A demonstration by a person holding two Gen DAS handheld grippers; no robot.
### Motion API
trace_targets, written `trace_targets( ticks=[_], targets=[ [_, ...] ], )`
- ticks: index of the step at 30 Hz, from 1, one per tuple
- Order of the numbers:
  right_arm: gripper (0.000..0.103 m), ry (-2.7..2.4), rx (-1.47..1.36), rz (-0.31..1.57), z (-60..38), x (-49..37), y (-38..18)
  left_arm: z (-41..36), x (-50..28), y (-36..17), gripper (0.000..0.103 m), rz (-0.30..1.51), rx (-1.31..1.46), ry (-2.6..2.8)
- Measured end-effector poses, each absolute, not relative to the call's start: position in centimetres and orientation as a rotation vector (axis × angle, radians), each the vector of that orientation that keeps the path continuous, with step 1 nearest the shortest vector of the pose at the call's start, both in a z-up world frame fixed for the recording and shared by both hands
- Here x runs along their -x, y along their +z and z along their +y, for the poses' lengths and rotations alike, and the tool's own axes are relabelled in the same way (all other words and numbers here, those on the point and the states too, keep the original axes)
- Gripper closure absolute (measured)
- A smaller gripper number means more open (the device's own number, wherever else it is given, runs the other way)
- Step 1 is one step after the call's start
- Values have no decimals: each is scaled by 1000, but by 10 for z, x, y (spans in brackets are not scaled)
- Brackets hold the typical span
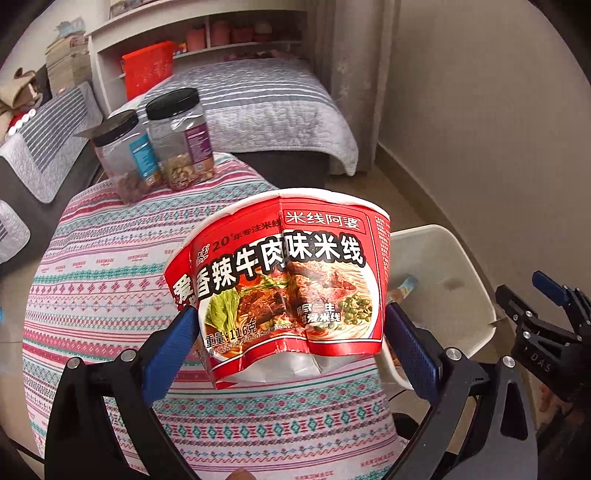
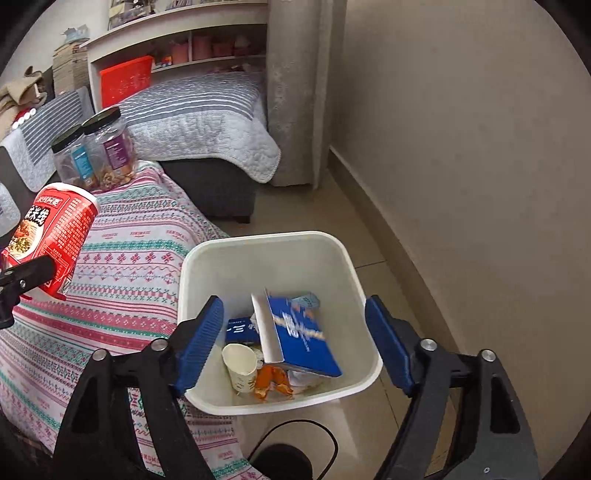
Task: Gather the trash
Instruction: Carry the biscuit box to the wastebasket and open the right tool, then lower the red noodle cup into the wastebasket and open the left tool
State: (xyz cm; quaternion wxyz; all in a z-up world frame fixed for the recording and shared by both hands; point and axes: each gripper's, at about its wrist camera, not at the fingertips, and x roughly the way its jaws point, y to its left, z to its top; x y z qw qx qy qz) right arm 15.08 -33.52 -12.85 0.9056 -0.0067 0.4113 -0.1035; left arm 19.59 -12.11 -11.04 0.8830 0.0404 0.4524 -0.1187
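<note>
My left gripper is shut on a crushed red noodle cup and holds it above the patterned tablecloth, just left of the white trash bin. The cup also shows in the right wrist view. My right gripper is open and empty above the trash bin. A blue box lies tilted in the bin over a paper cup, orange scraps and other wrappers.
Two clear jars with black lids stand at the table's far edge. A grey striped sofa and white shelves lie beyond. The beige wall runs along the right, close to the bin.
</note>
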Motion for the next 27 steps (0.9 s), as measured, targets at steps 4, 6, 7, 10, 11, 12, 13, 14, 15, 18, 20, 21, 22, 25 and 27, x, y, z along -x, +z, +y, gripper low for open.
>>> trace_targets(
  ticks=[4,6,7,10,11,12,13,14,15,18,20,21,22,25,27],
  targets=[
    [15,-287,-39,818,-355,-142,-120,-149,-196,-111,7,927,-80,-304],
    [13,-324,-92,801,-370,-136,-116,-161,-195,-112,7,924,-82,-330],
    [11,-339,-112,792,-376,-134,-114,-166,-194,-113,7,920,-83,-340],
    [8,-394,-147,751,-394,-121,-106,-183,-192,-114,7,913,-84,-372],
    [8,-408,-150,740,-396,-119,-104,-189,-191,-114,7,912,-83,-379],
    [8,-425,-152,728,-400,-116,-102,-195,-190,-115,7,912,-79,-391],
    [7,-437,-153,719,-403,-115,-102,-199,-190,-115,7,913,-75,-402],
    [7,-451,-155,710,-406,-112,-101,-204,-190,-116,7,916,-72,-413],
    [7,-462,-156,704,-409,-110,-100,-210,-190,-118,7,919,-68,-426],
    [7,-495,-164,690,-416,-106,-98,-226,-189,-122,6,925,-60,-470],
    [7,-513,-172,682,-420,-104,-98,-235,-189,-126,6,929,-53,-494],
    [7,-519,-176,676,-420,-105,-97,-239,-188,-127,6,936,-55,-505],
    [7,-526,-177,668,-421,-103,-96,-241,-187,-128,6,945,-59,-516],
    [7,-550,-166,635,-419,-96,-89,-243,-186,-130,6,951,-62,-535],
    [7,-555,-169,616,-418,-93,-85,-240,-186,-128,6,959,-45,-548]
  ],
)
